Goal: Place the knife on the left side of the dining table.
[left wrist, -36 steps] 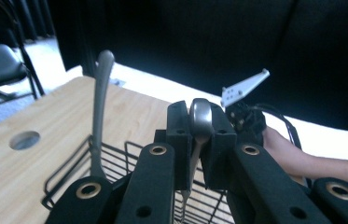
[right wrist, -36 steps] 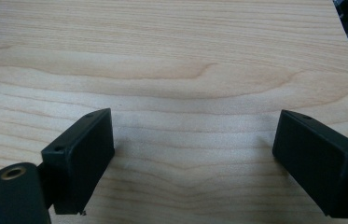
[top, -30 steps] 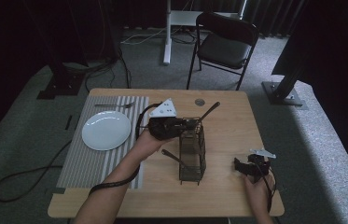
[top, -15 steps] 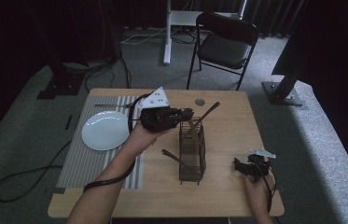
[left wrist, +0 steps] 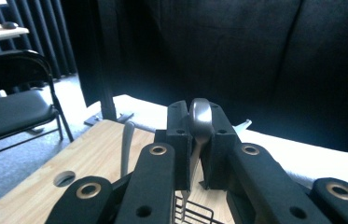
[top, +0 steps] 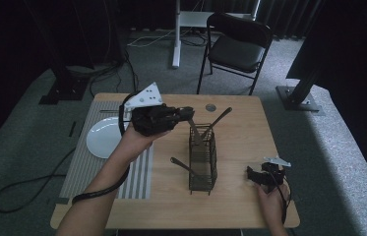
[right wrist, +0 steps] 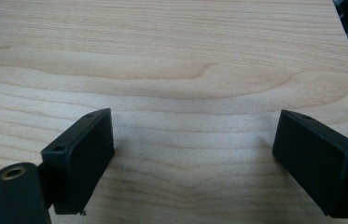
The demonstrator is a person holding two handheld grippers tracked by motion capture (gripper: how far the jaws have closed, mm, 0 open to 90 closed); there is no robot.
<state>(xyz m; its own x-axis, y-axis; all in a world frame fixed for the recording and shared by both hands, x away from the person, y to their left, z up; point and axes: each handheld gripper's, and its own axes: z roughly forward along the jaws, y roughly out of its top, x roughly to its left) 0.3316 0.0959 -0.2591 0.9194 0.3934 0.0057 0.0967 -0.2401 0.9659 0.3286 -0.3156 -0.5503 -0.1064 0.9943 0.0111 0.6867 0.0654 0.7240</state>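
Left gripper (top: 187, 114) is squeezed tight on the top end of a metal spoon (left wrist: 200, 122), and the thin handle hangs down between its pads (left wrist: 179, 135) toward the wire basket (top: 203, 158) right under it. From above, the gripper sits over the far end of the basket, and I can't tell if the low end of the spoon is out of the wire yet. If it is not, it could catch on the rim as the hand lifts, and that could tip the light basket or drag it along the tabletop (top: 240, 201). The spoon is smooth and thin, so it could also slip or swing between the pads and fall. Two more tools (top: 219, 120) lean in the basket close to this gripper, and a bump could knock them out. A white plate (top: 101, 141) lies on a striped mat (top: 87, 169) on the other side of the hand, away from the basket, so the spoon has to cross over with care. Right gripper (top: 254, 175) rests far from all this, low over bare wood, its jaws wide apart with nothing in them. No words or labels can be read anywhere.
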